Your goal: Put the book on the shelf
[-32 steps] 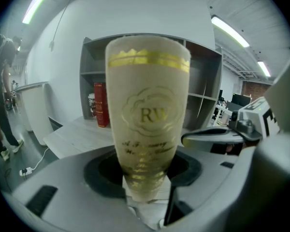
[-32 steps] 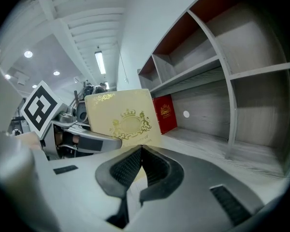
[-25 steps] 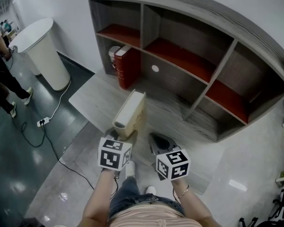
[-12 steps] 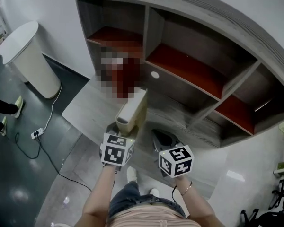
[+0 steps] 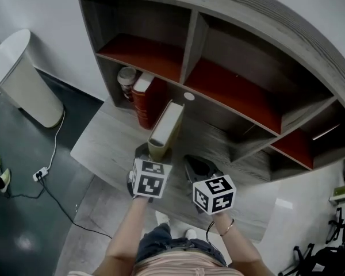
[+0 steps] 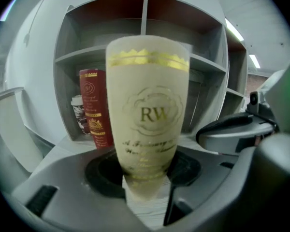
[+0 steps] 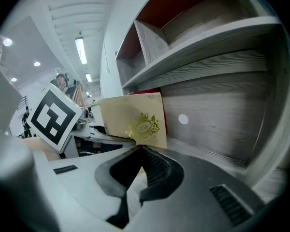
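Two hand-held grippers work in front of a grey wood-grain shelf unit (image 5: 195,34) with red-lined boards. The left gripper (image 5: 155,152) has its jaws clamped on the lower end of a cream hardback book (image 5: 167,126). The book stands upright, its gold-lettered spine (image 6: 147,111) facing that gripper's camera.

The book sits over the low plinth (image 5: 103,135) at the foot of the shelf unit, just outside the bottom row of compartments and not yet inside one. Its top end reaches toward the back panel, close to a small white disc (image 5: 188,96) set into that panel.

Inside the shelf unit's bottom-left compartment a red book (image 5: 145,99) stands upright. A patterned cup (image 5: 126,76) is tucked behind it at the outer wall. The cream book is just beside the red one, on the side nearer the shelf unit's centre.

The right gripper (image 5: 196,167) hovers over the plinth next to the left one, its jaws closed together on nothing, and its camera catches the book's front cover (image 7: 135,120).

Well left of the shelf unit stand a white cylindrical pedestal (image 5: 17,76) and, on the dark floor, a power strip (image 5: 40,173) with its cable.
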Demonstrator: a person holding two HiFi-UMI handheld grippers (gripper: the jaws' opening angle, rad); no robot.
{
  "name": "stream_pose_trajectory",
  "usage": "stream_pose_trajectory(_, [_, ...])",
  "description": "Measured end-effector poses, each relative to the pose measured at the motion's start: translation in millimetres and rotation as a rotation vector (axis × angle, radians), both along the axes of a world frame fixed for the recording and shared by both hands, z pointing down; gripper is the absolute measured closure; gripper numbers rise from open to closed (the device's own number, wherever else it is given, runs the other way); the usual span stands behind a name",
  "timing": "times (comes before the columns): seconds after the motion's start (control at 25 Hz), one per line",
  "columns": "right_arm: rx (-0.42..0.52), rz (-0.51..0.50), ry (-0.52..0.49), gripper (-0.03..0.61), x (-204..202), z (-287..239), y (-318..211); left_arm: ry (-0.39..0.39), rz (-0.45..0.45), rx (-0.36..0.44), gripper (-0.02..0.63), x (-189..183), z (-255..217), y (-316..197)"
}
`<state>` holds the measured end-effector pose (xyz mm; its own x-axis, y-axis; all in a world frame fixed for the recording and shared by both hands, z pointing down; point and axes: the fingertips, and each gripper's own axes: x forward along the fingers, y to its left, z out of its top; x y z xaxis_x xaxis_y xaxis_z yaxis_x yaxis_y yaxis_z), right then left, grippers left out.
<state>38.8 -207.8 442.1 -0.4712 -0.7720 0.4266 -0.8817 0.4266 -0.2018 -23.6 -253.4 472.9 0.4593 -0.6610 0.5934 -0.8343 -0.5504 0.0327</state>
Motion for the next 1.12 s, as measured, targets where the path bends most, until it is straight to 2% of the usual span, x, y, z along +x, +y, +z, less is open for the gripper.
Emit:
stream_pose_trajectory(0.4, [-0.025, 0.02, 0.04, 0.569, -20, 13, -39, 0.012, 0.017, -0.011, 0.396, 6, 10, -46])
stream_pose_trajectory(0.8, [-0.047, 0.058, 0.092, 0.569, -10, 22, -66, 0.034, -0.007, 0.01, 0.396, 14, 11, -79])
stream_pose_trajectory(1.12, [-0.069, 0.069, 0.089, 0.569, -8, 28, -81, 0.012, -0.015, 0.026, 0.396, 19, 16, -99])
